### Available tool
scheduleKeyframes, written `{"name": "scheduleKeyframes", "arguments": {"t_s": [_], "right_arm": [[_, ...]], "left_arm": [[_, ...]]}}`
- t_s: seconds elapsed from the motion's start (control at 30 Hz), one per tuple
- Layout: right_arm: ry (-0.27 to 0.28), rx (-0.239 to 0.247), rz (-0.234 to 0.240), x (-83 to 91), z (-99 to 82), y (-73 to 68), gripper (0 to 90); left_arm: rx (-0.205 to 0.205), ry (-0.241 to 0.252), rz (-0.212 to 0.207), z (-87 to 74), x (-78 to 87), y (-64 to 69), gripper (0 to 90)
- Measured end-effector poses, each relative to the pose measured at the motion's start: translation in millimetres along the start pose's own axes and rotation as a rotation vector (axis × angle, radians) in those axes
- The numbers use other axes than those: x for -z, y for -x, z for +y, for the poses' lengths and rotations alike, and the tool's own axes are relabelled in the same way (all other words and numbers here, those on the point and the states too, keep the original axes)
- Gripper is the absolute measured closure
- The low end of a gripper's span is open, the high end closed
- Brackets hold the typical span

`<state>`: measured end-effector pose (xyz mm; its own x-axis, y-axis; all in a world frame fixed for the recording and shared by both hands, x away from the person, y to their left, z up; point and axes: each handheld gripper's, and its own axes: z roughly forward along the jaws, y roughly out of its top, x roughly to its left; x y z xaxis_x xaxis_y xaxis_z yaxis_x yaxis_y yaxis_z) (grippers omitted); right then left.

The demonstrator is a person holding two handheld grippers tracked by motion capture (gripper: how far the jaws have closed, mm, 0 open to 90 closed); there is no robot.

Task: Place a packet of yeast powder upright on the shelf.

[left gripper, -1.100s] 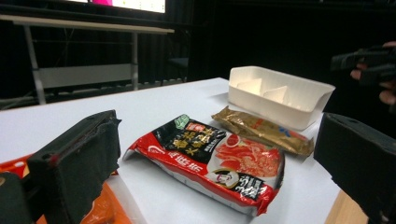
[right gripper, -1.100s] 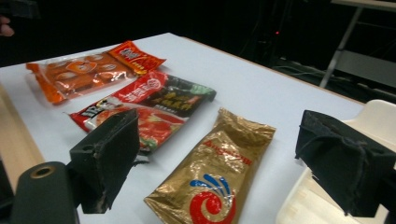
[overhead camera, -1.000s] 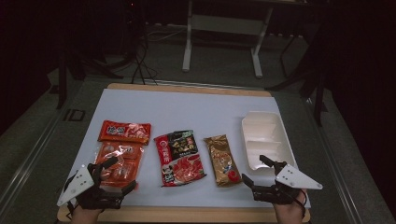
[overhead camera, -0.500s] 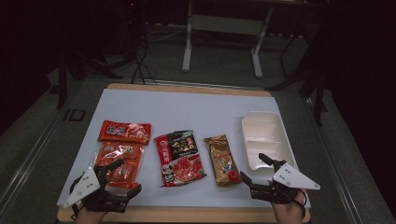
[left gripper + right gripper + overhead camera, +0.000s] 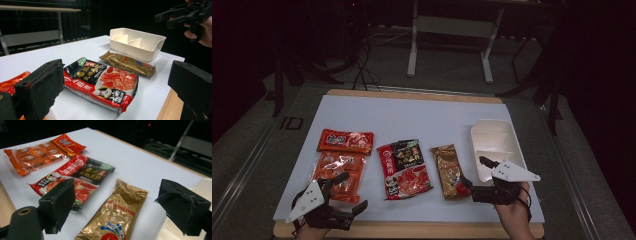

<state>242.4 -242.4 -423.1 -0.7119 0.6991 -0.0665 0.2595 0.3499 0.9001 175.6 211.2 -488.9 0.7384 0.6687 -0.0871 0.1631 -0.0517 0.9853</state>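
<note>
Three snack packets lie in a row on the white table top [image 5: 412, 117]: an orange one [image 5: 343, 160] at left, a red and black one [image 5: 404, 167] in the middle, a gold one [image 5: 450, 171] at right. Right of the gold packet stands a white divided box [image 5: 496, 147]. My left gripper [image 5: 353, 190] is open near the front edge, just off the orange packet's near end. My right gripper [image 5: 473, 171] is open beside the gold packet's near end. The left gripper view has the red packet [image 5: 100, 80] between open jaws. The gold packet [image 5: 115, 217] lies between the right gripper's jaws.
The table's wooden front edge [image 5: 412, 230] runs just behind both hands. Beyond the table a dark floor holds a metal stand [image 5: 449, 30] and cables. The far half of the white surface is bare.
My right gripper has moved a little forward and left, toward the gold packet. The left gripper has shifted slightly to the right. Both stay open; the packets and box have not moved.
</note>
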Motion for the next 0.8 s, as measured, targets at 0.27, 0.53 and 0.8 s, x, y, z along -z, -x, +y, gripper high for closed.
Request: {"name": "scheduleKeyframes", "arguments": {"t_s": [0.27,0.53,0.8], "right_arm": [[-0.033,-0.028,0.003,-18.2,11.0,6.2,12.2],[-0.113,-0.055,0.029,-45.2,19.1,18.4,11.4],[-0.209,-0.104,0.023,-74.6,25.2,24.8,8.7]], "left_arm": [[0.010,-0.006,0.004,-1.4,-1.2,-1.8,1.1],[0.000,-0.014,0.019,-2.0,-1.5,-1.3,1.1],[-0.002,-0.006,0.041,-1.7,-0.8,-1.6,1.0]]}}
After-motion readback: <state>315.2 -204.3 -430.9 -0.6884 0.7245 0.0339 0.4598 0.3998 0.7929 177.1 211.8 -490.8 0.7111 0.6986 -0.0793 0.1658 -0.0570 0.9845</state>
